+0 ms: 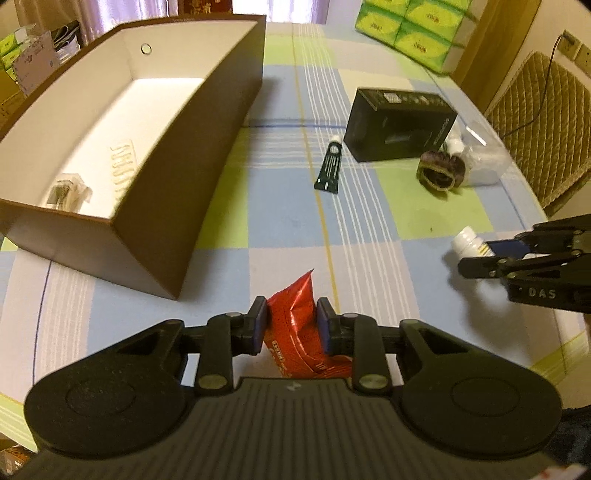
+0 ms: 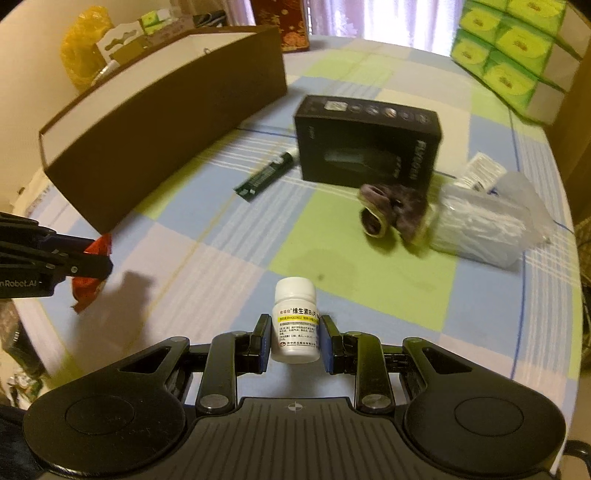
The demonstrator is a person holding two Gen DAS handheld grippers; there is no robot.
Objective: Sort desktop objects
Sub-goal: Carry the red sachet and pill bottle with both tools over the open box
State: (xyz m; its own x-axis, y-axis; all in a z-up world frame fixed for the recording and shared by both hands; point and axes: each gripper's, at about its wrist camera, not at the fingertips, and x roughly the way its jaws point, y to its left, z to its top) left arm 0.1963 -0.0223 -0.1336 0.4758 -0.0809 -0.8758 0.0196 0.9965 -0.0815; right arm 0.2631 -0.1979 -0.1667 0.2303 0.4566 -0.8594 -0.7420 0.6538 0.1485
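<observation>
My left gripper (image 1: 291, 308) is shut on a crumpled red packet (image 1: 295, 332), held just off the checked tablecloth near the corner of the open brown box (image 1: 207, 110). In the right wrist view that left gripper (image 2: 101, 254) comes in from the left edge with the red packet (image 2: 88, 288) hanging from it. My right gripper (image 2: 294, 321) is shut on a white pill bottle (image 2: 295, 328) with its cap pointing away. The left wrist view shows the right gripper (image 1: 491, 251) and the bottle (image 1: 469, 243) at the right.
On the table lie a dark green tube (image 1: 330, 166), a black carton (image 1: 399, 123), a purple scrunchie (image 1: 439, 171) and a clear plastic bag (image 2: 480, 229). The brown box holds a small clear packet (image 1: 68, 190). Green tissue packs (image 1: 410, 26) stand far right.
</observation>
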